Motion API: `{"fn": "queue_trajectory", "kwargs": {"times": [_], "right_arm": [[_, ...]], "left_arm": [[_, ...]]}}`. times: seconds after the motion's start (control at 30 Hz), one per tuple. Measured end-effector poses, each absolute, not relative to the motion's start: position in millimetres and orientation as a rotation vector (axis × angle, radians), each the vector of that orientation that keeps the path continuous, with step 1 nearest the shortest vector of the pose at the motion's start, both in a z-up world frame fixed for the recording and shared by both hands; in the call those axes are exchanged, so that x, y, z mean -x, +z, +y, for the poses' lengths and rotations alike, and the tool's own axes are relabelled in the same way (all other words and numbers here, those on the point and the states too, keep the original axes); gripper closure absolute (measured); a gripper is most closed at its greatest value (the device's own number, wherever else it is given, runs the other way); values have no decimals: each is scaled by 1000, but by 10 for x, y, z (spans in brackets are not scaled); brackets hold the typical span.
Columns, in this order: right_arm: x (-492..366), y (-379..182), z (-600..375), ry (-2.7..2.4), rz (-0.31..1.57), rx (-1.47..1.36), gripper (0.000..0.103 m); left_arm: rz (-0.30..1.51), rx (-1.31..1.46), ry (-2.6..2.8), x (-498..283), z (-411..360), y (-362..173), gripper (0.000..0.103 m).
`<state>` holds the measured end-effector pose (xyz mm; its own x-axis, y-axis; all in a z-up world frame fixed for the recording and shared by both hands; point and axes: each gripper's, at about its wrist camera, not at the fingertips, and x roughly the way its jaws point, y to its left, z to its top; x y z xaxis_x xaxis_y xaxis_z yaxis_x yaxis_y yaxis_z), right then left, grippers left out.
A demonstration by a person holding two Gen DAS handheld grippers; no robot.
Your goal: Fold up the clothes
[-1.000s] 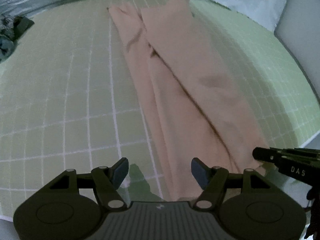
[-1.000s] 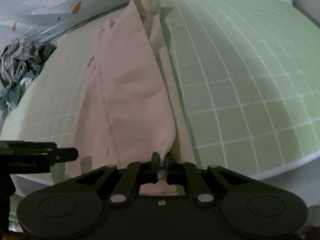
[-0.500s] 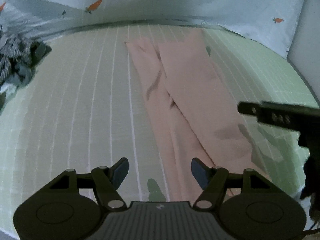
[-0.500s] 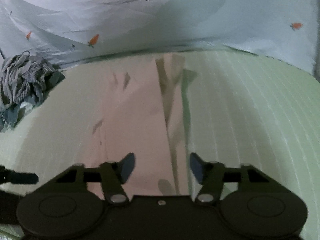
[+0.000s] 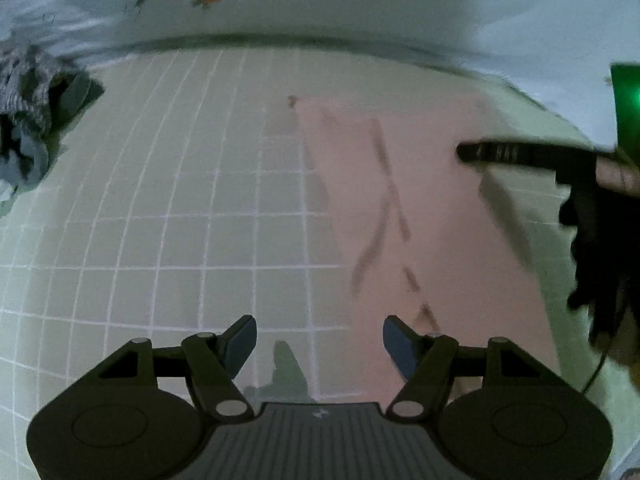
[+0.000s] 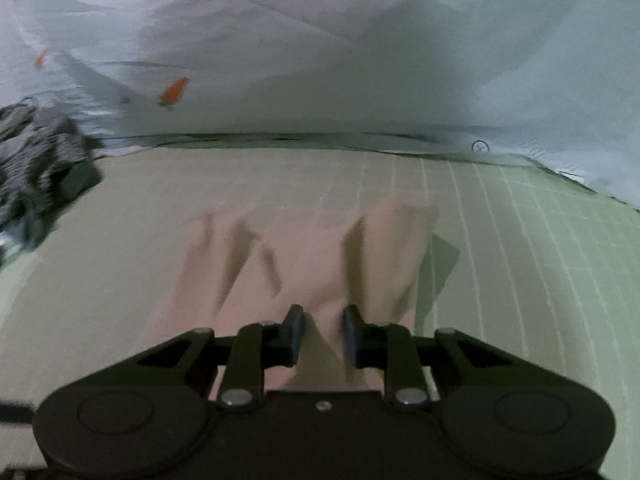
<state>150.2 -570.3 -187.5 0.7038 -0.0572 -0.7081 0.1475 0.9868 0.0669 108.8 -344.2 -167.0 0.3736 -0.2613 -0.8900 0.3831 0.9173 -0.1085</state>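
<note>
A long pink garment (image 5: pixel 420 216) lies flat on the green grid mat (image 5: pixel 160 240), running away from me with a few creases. My left gripper (image 5: pixel 320 340) hovers open over the mat at the garment's left edge, with nothing between its fingers. In the left wrist view my right gripper (image 5: pixel 520 156) reaches in from the right over the cloth. In the right wrist view the garment's (image 6: pixel 304 256) far end shows raised folds. My right gripper (image 6: pixel 322 332) sits low over it, its jaws a narrow gap apart and closing, with pink cloth showing between them.
A heap of grey striped clothes (image 5: pixel 36 120) lies at the mat's far left, also seen as the heap (image 6: pixel 40 160) in the right wrist view. A pale blue sheet with carrot prints (image 6: pixel 320 60) rises behind the mat. A green light (image 5: pixel 628 108) glows at the right edge.
The right gripper let go of the garment's near end, opened, travelled along the cloth toward its far end and narrowed again. The left gripper moved the same way along the mat, staying open.
</note>
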Motion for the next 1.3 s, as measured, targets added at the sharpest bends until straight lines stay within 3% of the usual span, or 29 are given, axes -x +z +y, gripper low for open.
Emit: {"fn": "queue_trajectory", "kwargs": {"times": [0.17, 0.3, 0.37, 0.43, 0.5, 0.63, 0.93, 1.3], "right_arm": [[-1952, -2124, -5916, -139, 826, -148, 85], [-2066, -2144, -5948, -149, 818, -154, 82], [-1996, -2054, -5981, -147, 790, -182, 64], [-1843, -1934, -5987, -152, 761, -182, 21], [-1590, -1822, -5982, -157, 736, -169, 5], [-946, -1807, -6021, -143, 774, -256, 4], [392, -2072, -5853, -168, 922, -351, 3], [1286, -2149, -5444, -132, 977, -245, 3]], "left_arm": [[1171, -103, -358, -1247, -3392, -1845, 32], [1183, -104, -338, -1278, -3347, -1880, 32], [1177, -96, -337, -1262, -3335, -1850, 32], [1162, -85, -353, -1220, -3340, -1806, 32], [1151, -70, -379, -1143, -3344, -1763, 31], [1154, -67, -445, -901, -3392, -1721, 25], [1177, -83, -514, -120, -3491, -1825, 24], [1157, -116, -533, 743, -3423, -1983, 24]]}}
